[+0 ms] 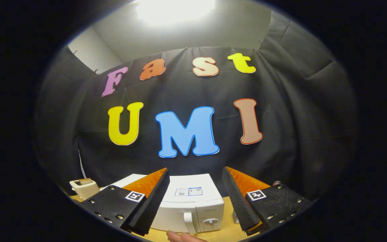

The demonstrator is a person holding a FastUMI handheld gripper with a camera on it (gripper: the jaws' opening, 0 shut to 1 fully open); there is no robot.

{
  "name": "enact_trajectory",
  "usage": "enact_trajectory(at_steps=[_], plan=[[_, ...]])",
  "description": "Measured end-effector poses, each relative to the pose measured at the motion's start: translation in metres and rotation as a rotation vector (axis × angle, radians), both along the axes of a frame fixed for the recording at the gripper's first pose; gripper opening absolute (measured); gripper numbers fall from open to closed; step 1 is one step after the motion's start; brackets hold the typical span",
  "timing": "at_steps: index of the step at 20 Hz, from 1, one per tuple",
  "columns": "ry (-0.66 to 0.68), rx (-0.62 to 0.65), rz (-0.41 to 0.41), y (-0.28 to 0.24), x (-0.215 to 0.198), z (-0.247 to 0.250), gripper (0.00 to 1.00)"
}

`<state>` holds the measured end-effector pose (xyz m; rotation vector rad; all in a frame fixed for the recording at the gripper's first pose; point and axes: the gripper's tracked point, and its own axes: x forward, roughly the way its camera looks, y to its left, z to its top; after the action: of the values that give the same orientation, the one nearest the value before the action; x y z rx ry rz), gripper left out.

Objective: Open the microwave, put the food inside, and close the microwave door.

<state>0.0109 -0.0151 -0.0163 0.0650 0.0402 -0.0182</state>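
Ahead of the hand-held gripper (196, 198) — fingers spread wide, grasping nothing — white microwave (193, 205), door closed, between them

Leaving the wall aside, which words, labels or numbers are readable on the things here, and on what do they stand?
Two stickers on top of the microwave: too small to read.
Grey brand mark above the knob on the microwave: too blurred to read.
Square markers on the open gripper's fingers: black-and-white patterns, no words.
So no text is readable.

Hand-held gripper (196, 198) (fingers apart) above microwave (193, 210).
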Motion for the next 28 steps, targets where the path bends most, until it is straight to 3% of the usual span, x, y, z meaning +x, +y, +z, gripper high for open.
enact_trajectory(at_steps=[4, 12, 17, 20, 28], plan=[[-0.032, -0.007, -0.062, -0.014, -0.004, 0.004, 0.95], [0.011, -0.064, 0.004, 0.019, -0.005, -0.029, 0.95], [-0.01, -0.125, 0.051, 0.022, -0.011, -0.083, 0.95], [0.045, -0.184, 0.052, 0.019, -0.006, -0.13, 0.96], [0.142, -0.078, 0.123, 0.031, -0.005, -0.197, 0.96]])
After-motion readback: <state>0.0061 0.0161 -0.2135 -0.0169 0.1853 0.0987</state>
